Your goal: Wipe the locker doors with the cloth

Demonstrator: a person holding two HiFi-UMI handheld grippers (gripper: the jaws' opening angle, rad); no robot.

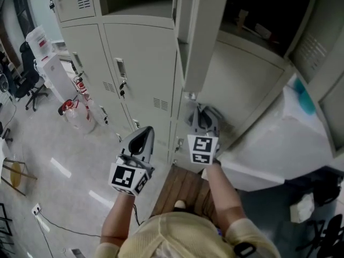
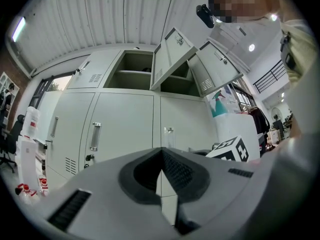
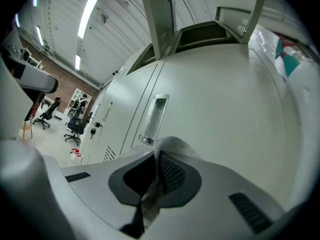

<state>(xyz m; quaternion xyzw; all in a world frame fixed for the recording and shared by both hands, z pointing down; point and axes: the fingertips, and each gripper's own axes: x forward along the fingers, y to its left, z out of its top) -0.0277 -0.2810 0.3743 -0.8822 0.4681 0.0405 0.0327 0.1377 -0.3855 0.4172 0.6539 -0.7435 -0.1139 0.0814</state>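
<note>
A bank of pale grey lockers (image 1: 141,58) fills the head view. My right gripper (image 1: 202,116) is shut on a grey woven cloth (image 1: 208,116) and holds it close to a closed lower locker door (image 1: 239,77), below an open upper door (image 1: 201,31). In the right gripper view the cloth (image 3: 173,144) bulges out past the gripper (image 3: 159,156), just under the door's recessed handle (image 3: 153,118). My left gripper (image 1: 144,133) hangs lower left, short of the lockers. In its own view this gripper (image 2: 161,153) is shut on nothing.
Two upper locker doors (image 2: 172,59) stand open overhead. A white covered block (image 1: 287,144) with a teal spray bottle (image 1: 302,98) stands at the right. Red-and-white items (image 1: 72,109), office chairs (image 1: 27,82) and a stool (image 1: 13,173) sit on the floor at left. Wooden boards (image 1: 183,190) lie underfoot.
</note>
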